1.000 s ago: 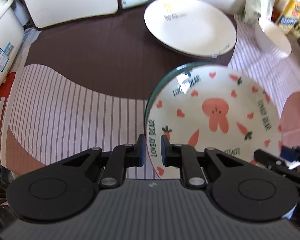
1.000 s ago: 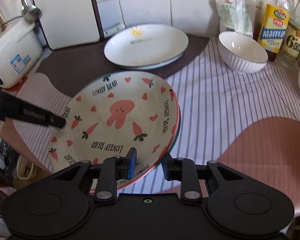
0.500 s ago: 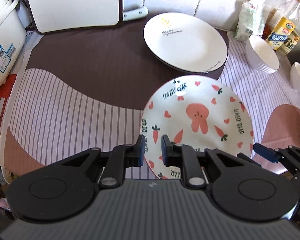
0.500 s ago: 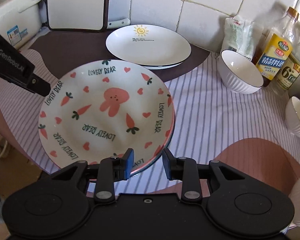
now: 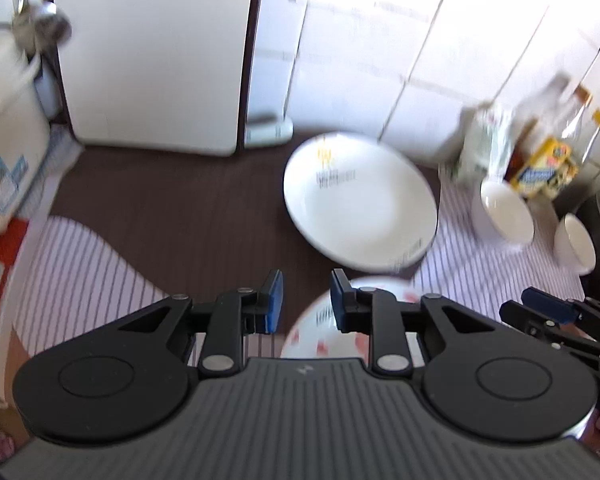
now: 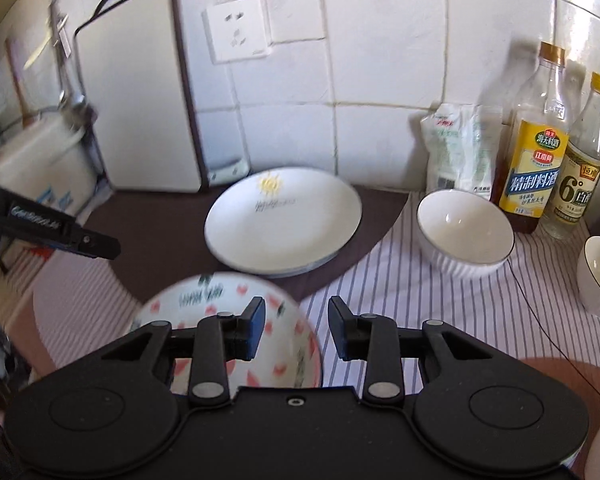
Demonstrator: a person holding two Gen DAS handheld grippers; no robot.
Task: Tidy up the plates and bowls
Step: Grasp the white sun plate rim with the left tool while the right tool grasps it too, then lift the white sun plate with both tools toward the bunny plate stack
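Striped counter (image 6: 412, 304): patterned plate (image 6: 228, 300) lies near; left claw (image 5: 306, 300) and right claw (image 6: 296, 328) both opening, nothing between jaws.

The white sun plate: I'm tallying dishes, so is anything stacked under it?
Under the white sun plate a second rim with a dark edge line peeks out along its front right edge, so probably another plate. Most of it is covered; no count is possible.

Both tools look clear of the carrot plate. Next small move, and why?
Probably swing the right tool toward the ribbed white bowl. Both tools' jaws are opening with nothing between them; the left tool is also free. The carrot plate lies flat on the cloth in front of the sun plate, apparently placed, while two bowls stand apart, unstacked.
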